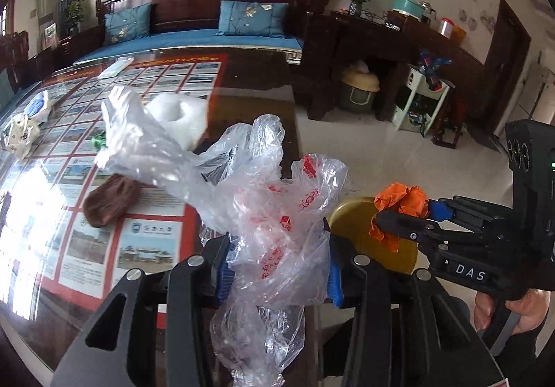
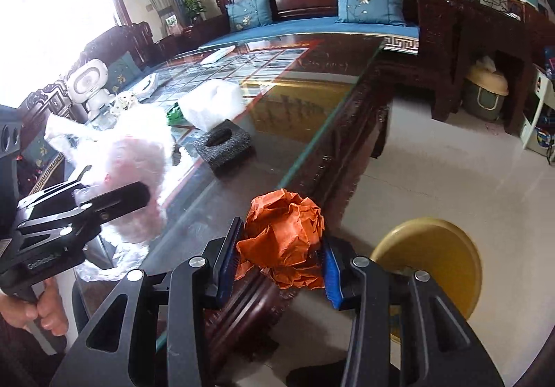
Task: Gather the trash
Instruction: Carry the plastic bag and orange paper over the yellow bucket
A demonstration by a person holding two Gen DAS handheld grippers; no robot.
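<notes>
My left gripper (image 1: 277, 276) is shut on a crumpled clear plastic bag with red print (image 1: 277, 213), which bulges above and hangs below the blue pads. It shows in the right wrist view too, where the left gripper (image 2: 111, 184) holds the blurred plastic bag (image 2: 131, 158) over the table's near end. My right gripper (image 2: 281, 258) is shut on a crumpled orange paper ball (image 2: 284, 234) just past the table's edge. From the left wrist view, the right gripper (image 1: 406, 210) carries the orange paper (image 1: 399, 199) above a yellow stool (image 1: 360, 224).
The glass-topped table (image 2: 312, 116) holds a grey tissue box (image 2: 225, 144), white foam wrap (image 2: 215, 106), a green wrapper (image 2: 173, 114), a brown cloth item (image 1: 111, 201) and small bags (image 1: 24, 130). A yellow-lidded bin (image 2: 485, 88) stands under the side cabinet. A yellow stool (image 2: 433, 265) stands on the tiled floor.
</notes>
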